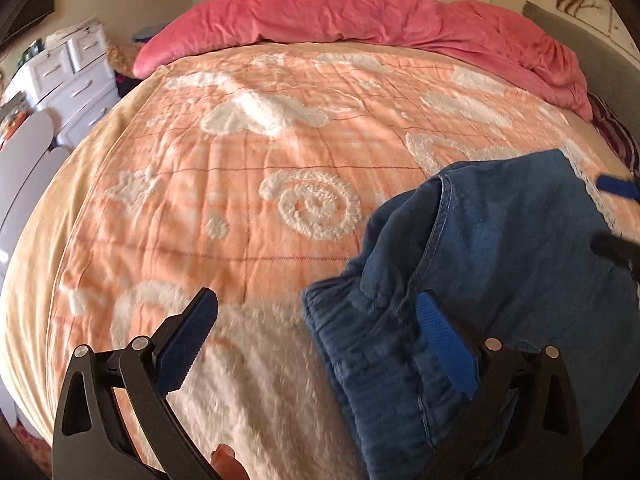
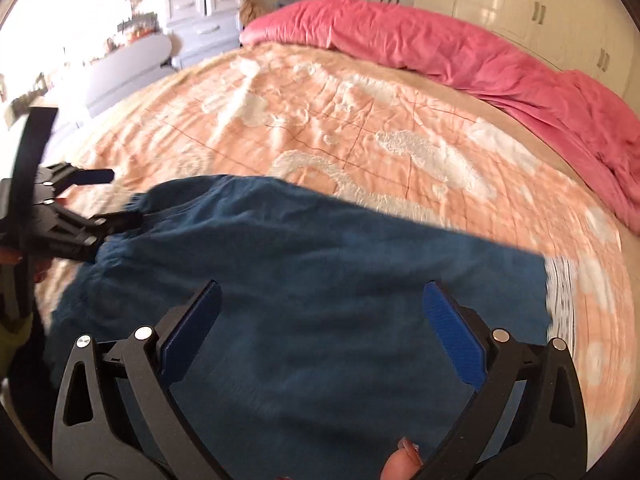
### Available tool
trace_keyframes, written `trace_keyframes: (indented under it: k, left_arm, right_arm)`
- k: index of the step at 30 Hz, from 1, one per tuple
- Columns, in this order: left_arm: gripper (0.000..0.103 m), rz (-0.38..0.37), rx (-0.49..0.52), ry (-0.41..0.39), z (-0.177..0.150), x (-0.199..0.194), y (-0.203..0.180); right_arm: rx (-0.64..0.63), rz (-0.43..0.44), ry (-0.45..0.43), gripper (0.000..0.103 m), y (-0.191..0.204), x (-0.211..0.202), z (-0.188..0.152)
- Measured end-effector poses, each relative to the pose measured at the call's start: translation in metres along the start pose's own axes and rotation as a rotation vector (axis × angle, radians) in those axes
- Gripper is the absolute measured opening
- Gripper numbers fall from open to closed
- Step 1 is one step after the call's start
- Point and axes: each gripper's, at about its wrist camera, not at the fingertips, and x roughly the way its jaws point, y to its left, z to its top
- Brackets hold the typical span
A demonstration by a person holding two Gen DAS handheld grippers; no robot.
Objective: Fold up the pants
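Blue denim pants [image 1: 500, 248] lie on the peach bedspread [image 1: 248, 168], with the gathered waistband [image 1: 360, 344] nearest my left gripper. My left gripper [image 1: 316, 312] is open and empty; its right finger sits over the waistband edge, its left finger over bare bedspread. In the right wrist view the pants [image 2: 320, 264] spread flat across the near bed. My right gripper [image 2: 322, 300] is open and empty just above the fabric. The left gripper [image 2: 112, 200] shows at the left, open at the waistband end. The right gripper's fingertips [image 1: 616, 188] show at the far right of the left wrist view.
A pink duvet [image 1: 360, 20] lies bunched along the far side of the bed [image 2: 500, 68]. White drawers [image 1: 76, 68] stand left of the bed. Cupboards [image 2: 532, 12] line the back wall.
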Motion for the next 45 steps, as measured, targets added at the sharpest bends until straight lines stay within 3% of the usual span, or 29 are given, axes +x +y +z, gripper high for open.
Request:
trace_keyframes:
  k: [4, 5, 6, 9, 10, 11, 15, 18, 20, 22, 23, 25, 28, 36, 45]
  left_arm:
    - [0.097, -0.048, 0.023, 0.000, 0.008, 0.017, -0.007]
    - [0.089, -0.057, 0.028, 0.000, 0.010, 0.020, -0.008]
    - [0.069, -0.081, 0.032, 0.004, 0.012, 0.026, -0.010]
    - [0.048, -0.132, 0.044, -0.017, 0.010, 0.030, -0.017]
    - [0.036, -0.152, 0.060, -0.028, 0.009, 0.030, -0.018]
    - [0.018, -0.179, 0.069, -0.027, 0.008, 0.029, -0.019]
    - [0.012, -0.212, 0.064, -0.049, 0.004, 0.024, -0.019]
    - [0.011, -0.213, 0.052, -0.084, 0.001, 0.013, -0.019]
    - [0.011, -0.213, 0.050, -0.099, 0.001, 0.008, -0.019]
    - [0.010, -0.220, 0.042, -0.116, 0.001, 0.000, -0.020]
    - [0.010, -0.223, 0.038, -0.121, 0.001, -0.003, -0.020]
    - [0.010, -0.215, 0.039, -0.130, 0.001, -0.008, -0.021]
    - [0.010, -0.179, 0.053, -0.151, 0.000, -0.017, -0.024]
    - [0.011, -0.165, 0.071, -0.184, -0.008, -0.042, -0.034]
    - [0.011, -0.179, 0.072, -0.210, -0.028, -0.072, -0.048]
  right_arm:
    - [-0.056, 0.024, 0.075, 0.095, -0.009, 0.041, 0.028]
    - [-0.059, 0.036, 0.099, 0.095, -0.011, 0.049, 0.032]
    - [-0.061, 0.048, 0.118, 0.095, -0.012, 0.057, 0.036]
    - [-0.112, 0.069, 0.147, 0.095, -0.010, 0.074, 0.046]
    - [-0.145, 0.061, 0.154, 0.095, -0.008, 0.080, 0.048]
    - [-0.177, 0.045, 0.152, 0.095, -0.005, 0.083, 0.050]
    - [-0.281, 0.057, 0.150, 0.094, 0.006, 0.090, 0.054]
    - [-0.354, 0.098, 0.149, 0.084, 0.017, 0.095, 0.058]
    - [-0.386, 0.092, 0.178, 0.072, 0.023, 0.106, 0.060]
    - [-0.374, 0.152, 0.209, 0.045, 0.026, 0.113, 0.058]
    - [-0.369, 0.166, 0.207, 0.039, 0.028, 0.113, 0.056]
    - [-0.364, 0.192, 0.177, 0.012, 0.033, 0.103, 0.052]
    - [-0.307, 0.191, 0.143, 0.004, 0.033, 0.087, 0.043]
    - [-0.114, 0.235, 0.004, 0.003, 0.020, 0.026, 0.021]
    - [-0.025, 0.283, -0.052, 0.003, 0.026, -0.027, -0.021]
